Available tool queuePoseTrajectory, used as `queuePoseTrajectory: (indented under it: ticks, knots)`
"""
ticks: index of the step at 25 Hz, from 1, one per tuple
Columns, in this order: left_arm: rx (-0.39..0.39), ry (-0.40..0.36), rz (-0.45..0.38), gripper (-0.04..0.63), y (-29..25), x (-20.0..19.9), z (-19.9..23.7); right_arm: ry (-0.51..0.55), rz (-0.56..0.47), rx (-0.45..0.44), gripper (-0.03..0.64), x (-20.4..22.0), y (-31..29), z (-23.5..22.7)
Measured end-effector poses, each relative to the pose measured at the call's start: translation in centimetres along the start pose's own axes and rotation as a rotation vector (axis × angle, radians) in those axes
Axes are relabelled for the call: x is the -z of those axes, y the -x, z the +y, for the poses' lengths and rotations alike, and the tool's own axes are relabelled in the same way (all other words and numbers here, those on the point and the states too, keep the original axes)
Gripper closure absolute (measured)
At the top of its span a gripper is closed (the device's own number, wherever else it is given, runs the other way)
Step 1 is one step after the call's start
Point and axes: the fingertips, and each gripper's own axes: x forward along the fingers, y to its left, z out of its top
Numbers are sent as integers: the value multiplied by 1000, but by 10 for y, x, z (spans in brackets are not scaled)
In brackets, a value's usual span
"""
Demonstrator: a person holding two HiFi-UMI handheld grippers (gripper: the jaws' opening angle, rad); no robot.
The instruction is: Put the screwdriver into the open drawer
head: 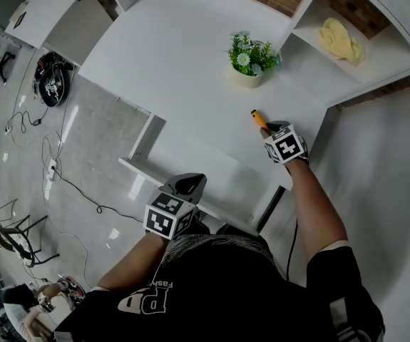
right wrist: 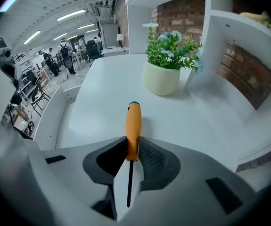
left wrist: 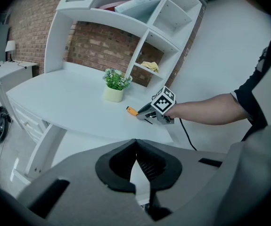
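Where our right gripper clamps its jaws on the orange-handled screwdriver, we note it over the table, near the potted plant. Our left gripper: jaws closed on nothing, by the open drawer.

Glossy orange plastic screwdriver handle, smooth matt white desk, rough brick wall.

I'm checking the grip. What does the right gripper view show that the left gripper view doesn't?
Only the right gripper view: the right gripper shut on the screwdriver, its dark shaft running back between the jaws. Only the left gripper view: the left gripper shut and empty, plus the forearm behind the right gripper. Both: the screwdriver's orange end, the potted plant and white desk.
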Motion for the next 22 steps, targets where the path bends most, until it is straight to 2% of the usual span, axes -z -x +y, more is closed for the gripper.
queuePoseTrajectory:
  ticks: [11,17,22]
  knots:
    - [32,22,2,580,0,3,-15,124,-87,-4,535,-7,40,39]
    - [57,19,-3,580,1,6,-33,202,-92,-28,535,8,64,79]
    - [48,6,-10,580,5,9,-42,268,-98,-65,535,25,79,116]
